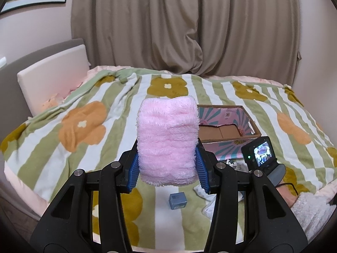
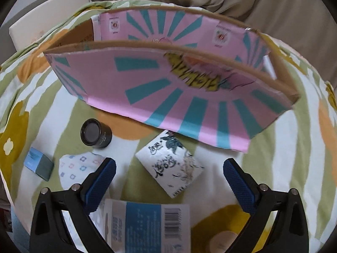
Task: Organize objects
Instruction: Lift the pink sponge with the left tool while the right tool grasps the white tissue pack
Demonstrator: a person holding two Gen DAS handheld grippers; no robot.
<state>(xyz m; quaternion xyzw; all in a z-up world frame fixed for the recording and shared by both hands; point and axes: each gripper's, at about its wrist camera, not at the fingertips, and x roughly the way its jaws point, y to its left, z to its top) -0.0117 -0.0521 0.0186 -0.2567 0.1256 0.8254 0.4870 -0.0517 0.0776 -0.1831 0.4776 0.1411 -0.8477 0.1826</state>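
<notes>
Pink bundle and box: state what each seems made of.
Pink bundle: soft plush or fleece, judging by its long fuzzy pile; matte. Box: corrugated cardboard, judging by the raw brown cut edges, with a smooth pink-and-teal printed skin.

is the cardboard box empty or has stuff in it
Empty as far as visible: the cardboard box shows bare brown floor in the left wrist view.

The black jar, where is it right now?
Right wrist view, left side: the black jar lies on the bedspread below the pink box, between the blue box and white packet.
</notes>
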